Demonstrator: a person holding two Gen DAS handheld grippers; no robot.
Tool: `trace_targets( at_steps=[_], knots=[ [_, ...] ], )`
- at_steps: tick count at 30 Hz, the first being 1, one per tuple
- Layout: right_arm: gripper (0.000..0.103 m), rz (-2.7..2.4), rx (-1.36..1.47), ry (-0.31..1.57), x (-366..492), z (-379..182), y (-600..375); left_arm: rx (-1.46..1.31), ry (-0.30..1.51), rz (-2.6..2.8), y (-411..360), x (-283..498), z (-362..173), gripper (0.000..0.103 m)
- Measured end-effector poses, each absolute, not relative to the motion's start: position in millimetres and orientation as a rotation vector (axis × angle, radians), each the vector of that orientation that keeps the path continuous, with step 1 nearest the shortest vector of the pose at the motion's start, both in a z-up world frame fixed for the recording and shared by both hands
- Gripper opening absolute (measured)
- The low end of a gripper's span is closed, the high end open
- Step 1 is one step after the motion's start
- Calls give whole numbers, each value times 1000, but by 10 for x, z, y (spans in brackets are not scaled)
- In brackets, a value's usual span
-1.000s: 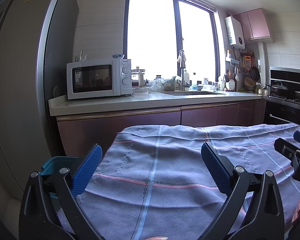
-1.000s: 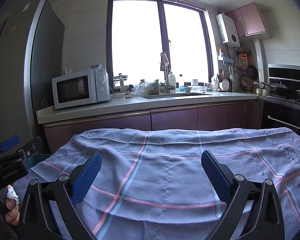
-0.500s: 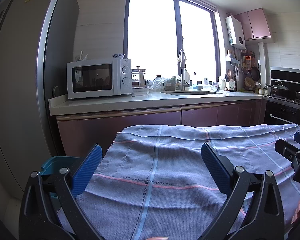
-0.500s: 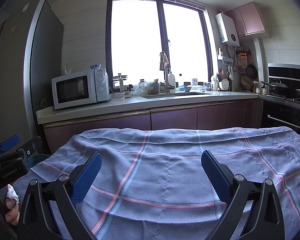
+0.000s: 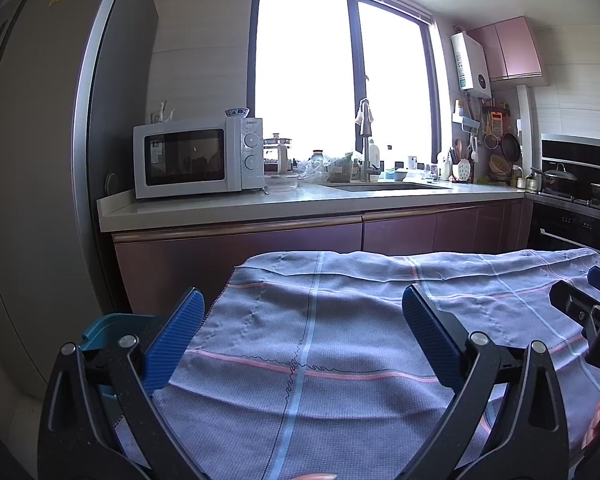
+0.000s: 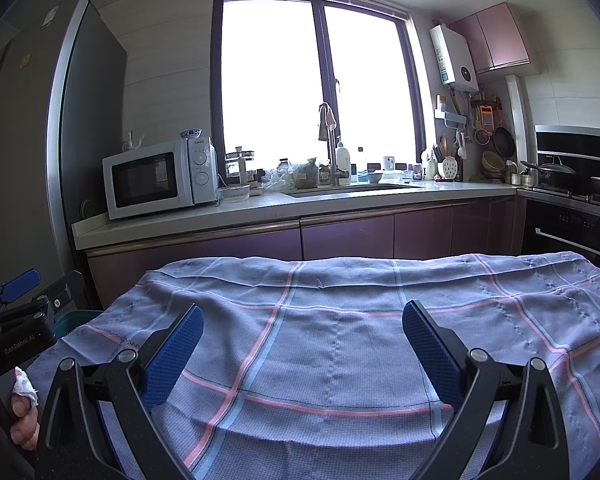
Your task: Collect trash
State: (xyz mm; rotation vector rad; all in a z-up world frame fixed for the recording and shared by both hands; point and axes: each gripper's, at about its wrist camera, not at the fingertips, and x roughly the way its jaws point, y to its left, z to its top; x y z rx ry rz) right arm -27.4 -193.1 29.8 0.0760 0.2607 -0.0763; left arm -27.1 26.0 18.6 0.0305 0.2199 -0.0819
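Observation:
My left gripper [image 5: 302, 334] is open and empty, held just above a table covered with a blue checked cloth [image 5: 340, 344]. My right gripper [image 6: 302, 340] is open and empty over the same cloth [image 6: 340, 320]. No piece of trash shows on the cloth in either view. A teal bin [image 5: 112, 326] stands on the floor at the table's left end, partly hidden behind my left finger; its rim also shows in the right wrist view [image 6: 76, 318]. The right gripper shows at the right edge of the left wrist view [image 5: 592, 320], and the left gripper at the left edge of the right wrist view [image 6: 16, 320].
A kitchen counter [image 5: 300, 204] runs behind the table with a white microwave [image 5: 196, 158], a sink and faucet [image 5: 366, 148] and clutter. A tall grey fridge [image 5: 32, 160] stands at the left. A stove with a pot [image 5: 560, 178] is at the right.

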Motion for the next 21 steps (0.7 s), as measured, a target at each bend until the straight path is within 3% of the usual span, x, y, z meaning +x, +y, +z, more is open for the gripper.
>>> trace_targets(
  at_steps=[15, 21],
  knots=[
    [96, -85, 83, 258, -301, 301, -1936, 44, 221, -71, 223, -261, 197, 98],
    [96, -100, 110, 288, -280, 298, -2085, 45, 381, -131, 151, 0, 129, 98]
  ],
)
